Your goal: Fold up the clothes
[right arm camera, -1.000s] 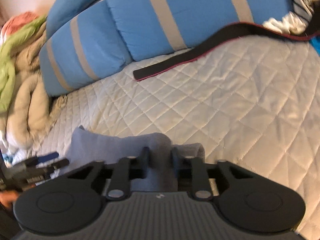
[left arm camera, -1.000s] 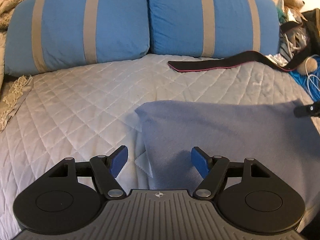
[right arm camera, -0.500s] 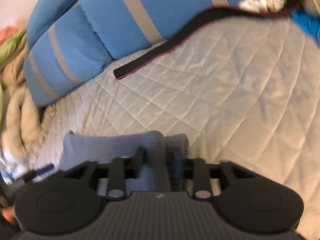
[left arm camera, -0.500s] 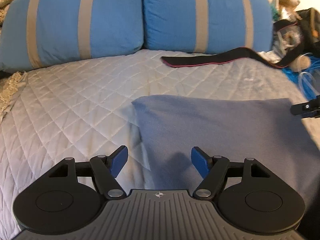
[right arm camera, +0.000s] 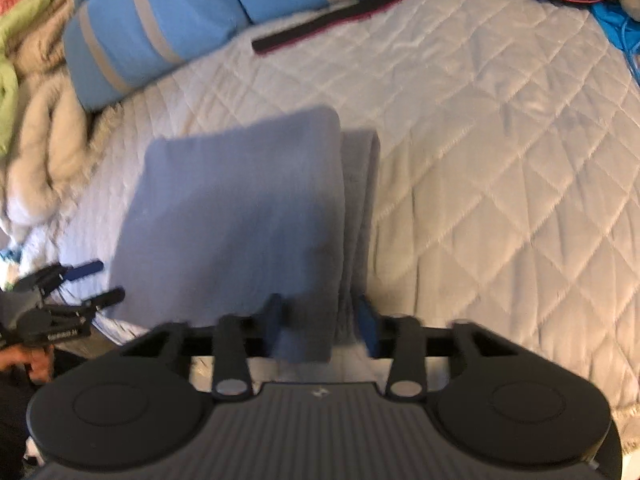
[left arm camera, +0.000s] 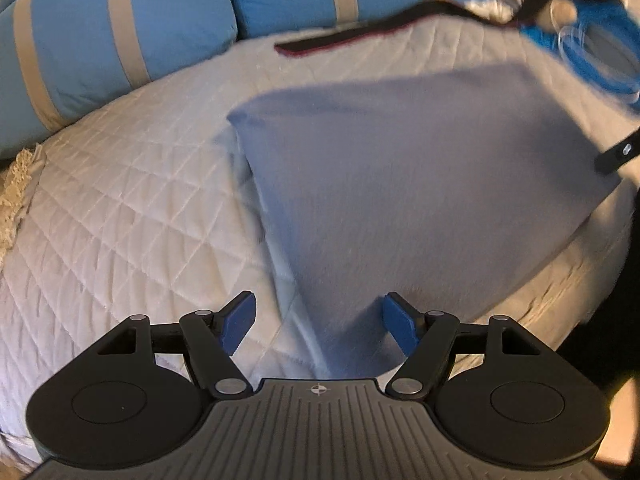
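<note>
The grey cloth [right arm camera: 240, 216] lies folded flat on the bed [right arm camera: 500, 160], a rough rectangle with a second layer showing along its right edge. Half a second ago the right tool [right arm camera: 320, 324] was pinched shut on the near right corner; now its fingers stand apart with the cloth's edge loose between them, so the corner has been let go. The left tool [left arm camera: 318, 322] has stayed wide apart throughout, empty, the cloth's near left corner just ahead of it (both views are blurred by motion). With both tools free, this fold looks laid down; whether another fold follows cannot be told. A dark strap [right arm camera: 320, 28] lies beyond, by the blue pillows [right arm camera: 160, 28].
</note>
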A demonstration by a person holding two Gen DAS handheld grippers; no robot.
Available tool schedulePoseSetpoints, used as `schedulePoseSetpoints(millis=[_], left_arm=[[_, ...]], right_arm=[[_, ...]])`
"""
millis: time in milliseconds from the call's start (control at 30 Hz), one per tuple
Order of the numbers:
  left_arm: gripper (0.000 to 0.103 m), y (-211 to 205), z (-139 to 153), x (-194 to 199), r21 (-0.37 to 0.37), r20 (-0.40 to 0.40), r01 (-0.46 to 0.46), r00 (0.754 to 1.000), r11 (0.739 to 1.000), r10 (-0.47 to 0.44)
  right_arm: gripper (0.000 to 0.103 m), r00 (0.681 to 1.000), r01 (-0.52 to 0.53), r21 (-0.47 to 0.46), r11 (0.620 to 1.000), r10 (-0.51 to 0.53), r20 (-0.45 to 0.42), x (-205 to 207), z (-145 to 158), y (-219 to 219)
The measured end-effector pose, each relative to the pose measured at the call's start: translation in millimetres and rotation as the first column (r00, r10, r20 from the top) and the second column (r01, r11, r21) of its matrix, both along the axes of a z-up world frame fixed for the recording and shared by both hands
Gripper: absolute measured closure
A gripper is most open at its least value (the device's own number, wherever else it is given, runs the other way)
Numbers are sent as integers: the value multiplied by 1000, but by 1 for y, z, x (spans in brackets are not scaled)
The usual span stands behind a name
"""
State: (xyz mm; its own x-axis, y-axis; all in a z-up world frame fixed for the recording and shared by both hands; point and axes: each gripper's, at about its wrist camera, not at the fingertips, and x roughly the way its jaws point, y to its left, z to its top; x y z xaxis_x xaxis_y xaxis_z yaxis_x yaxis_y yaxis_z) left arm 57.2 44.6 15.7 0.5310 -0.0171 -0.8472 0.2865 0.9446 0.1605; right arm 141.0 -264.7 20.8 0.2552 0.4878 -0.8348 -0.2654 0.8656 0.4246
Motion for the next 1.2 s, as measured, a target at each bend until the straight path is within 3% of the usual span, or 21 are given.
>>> schedulePoseSetpoints(millis=[67,233,300,367,467,600,667,700,733,800,900,967,1067,1200], left_arm=[[32,-2,-5,1,32,-11,4,1000,999,-4],[28,5,-2,4,19,-27,-14,1000,1000,14],[28,9,3,4,2,-34,-29,999,1000,29],[29,14,12,3,-2,-19,-48,999,999,48],[29,20,31,1,-16,53,-49,997,999,50],[29,19,45,18,-60,160,-40,986,997,49],[29,14,45,33,-82,197,-36,979,996,51],[29,12,43,42,-94,216,-29,975,995,49],[29,9,41,50,-100,234,-21,971,995,44],[29,1,36,65,-91,269,-2,963,996,26],[30,-2,26,91,-110,284,-11,958,994,42],[30,5,18,107,-172,255,-26,964,985,70],[30,16,2,127,-213,203,-62,973,975,107],[30,35,-11,140,-298,150,-106,976,949,156]], right_arm=[[84,1000,-1,-13,1000,1,-4,-4,-3,2],[84,998,-36,-77,996,40,56,-10,1,9],[74,996,-52,-96,994,59,73,-11,5,11],[55,986,-60,-140,988,81,147,-15,18,13],[48,951,-65,-163,985,111,288,-19,38,17],[50,873,-99,-186,977,175,454,-22,53,30],[71,831,-109,-213,971,206,517,-20,52,43],[74,808,-113,-226,968,222,546,-19,51,49],[84,803,-106,-233,967,222,554,-15,48,53],[94,799,-87,-245,965,215,562,-7,41,59],[96,792,-60,-263,963,206,575,5,30,68],[96,801,-43,-263,964,191,568,14,22,71],[85,833,-30,-227,973,150,533,25,11,63],[87,849,-20,-194,981,119,514,29,5,57]])
